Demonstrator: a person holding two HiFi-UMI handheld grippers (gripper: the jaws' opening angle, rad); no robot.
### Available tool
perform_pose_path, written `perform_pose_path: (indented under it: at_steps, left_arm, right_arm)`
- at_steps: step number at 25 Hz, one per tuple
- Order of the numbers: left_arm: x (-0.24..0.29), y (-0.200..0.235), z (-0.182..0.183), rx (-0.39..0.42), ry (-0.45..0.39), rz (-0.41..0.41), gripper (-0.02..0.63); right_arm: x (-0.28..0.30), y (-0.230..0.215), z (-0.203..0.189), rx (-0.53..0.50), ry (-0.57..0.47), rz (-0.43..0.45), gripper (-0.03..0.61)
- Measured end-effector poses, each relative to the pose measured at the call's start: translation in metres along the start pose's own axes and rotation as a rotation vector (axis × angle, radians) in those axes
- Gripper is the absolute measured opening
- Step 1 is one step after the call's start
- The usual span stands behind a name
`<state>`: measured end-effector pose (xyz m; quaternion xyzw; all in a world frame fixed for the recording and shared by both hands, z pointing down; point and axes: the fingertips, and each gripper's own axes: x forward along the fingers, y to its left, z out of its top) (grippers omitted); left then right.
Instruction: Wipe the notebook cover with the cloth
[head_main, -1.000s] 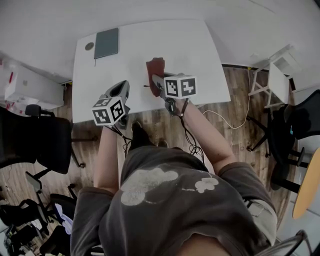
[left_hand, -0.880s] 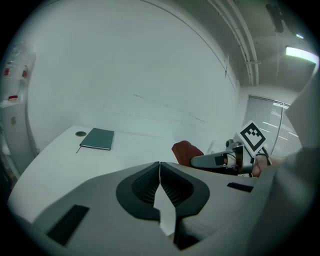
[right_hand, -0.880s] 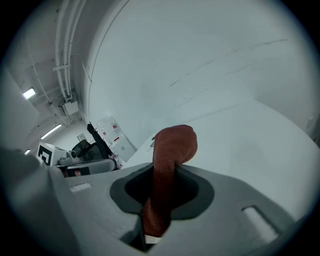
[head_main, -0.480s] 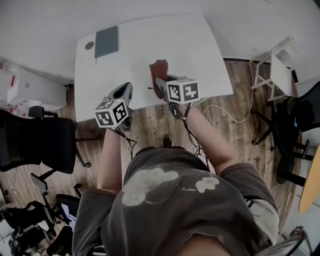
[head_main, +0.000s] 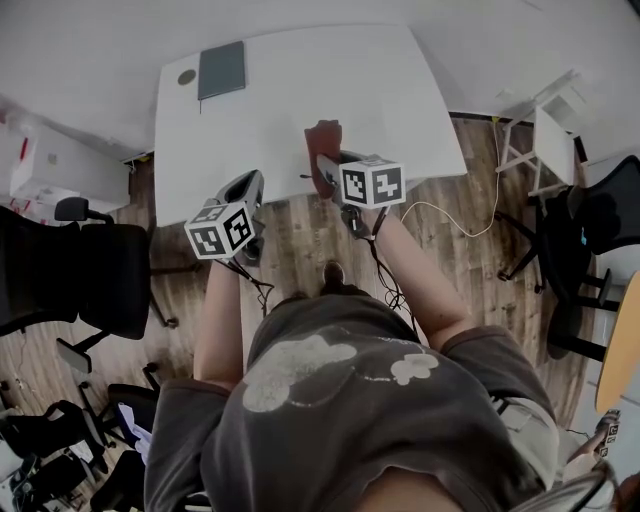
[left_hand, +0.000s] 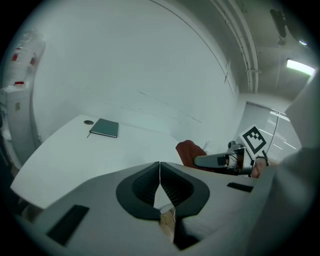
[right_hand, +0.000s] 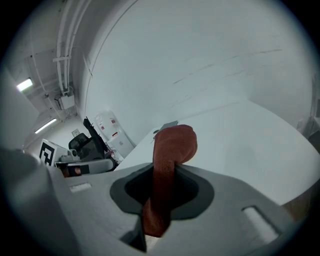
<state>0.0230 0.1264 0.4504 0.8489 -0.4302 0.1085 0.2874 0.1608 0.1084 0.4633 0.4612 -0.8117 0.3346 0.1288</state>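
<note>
Although the right tool (right_hand: 161, 192) has its jaws clamped on a rust-red bunched cloth (right_hand: 172, 145), that cloth is well apart from the dark green rectangular notebook (head_main: 221, 69) on the white bench (head_main: 350, 90). The left tool (left_hand: 160, 186), well short of the notebook, is pressed closed on nothing. Likely hazards: the unsteadied notebook sliding under the wipe and knocking the small round disc (head_main: 187, 77) just beside it; the cloth tugging free.

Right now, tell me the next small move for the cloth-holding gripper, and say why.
Probably carry the right gripper forward and left toward the notebook: its fingers already clamp the cloth, but the notebook lies untouched at the table's far left corner.
</note>
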Motion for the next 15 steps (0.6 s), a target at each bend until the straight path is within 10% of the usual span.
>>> perform_pose_path:
  at_steps: [15]
  left_arm:
    - [-0.041, -0.011, -0.024, -0.004, -0.010, -0.042, -0.006]
  right_arm:
    - [-0.027, 0.037, -0.029, -0.012, -0.004, -0.025, 0.078]
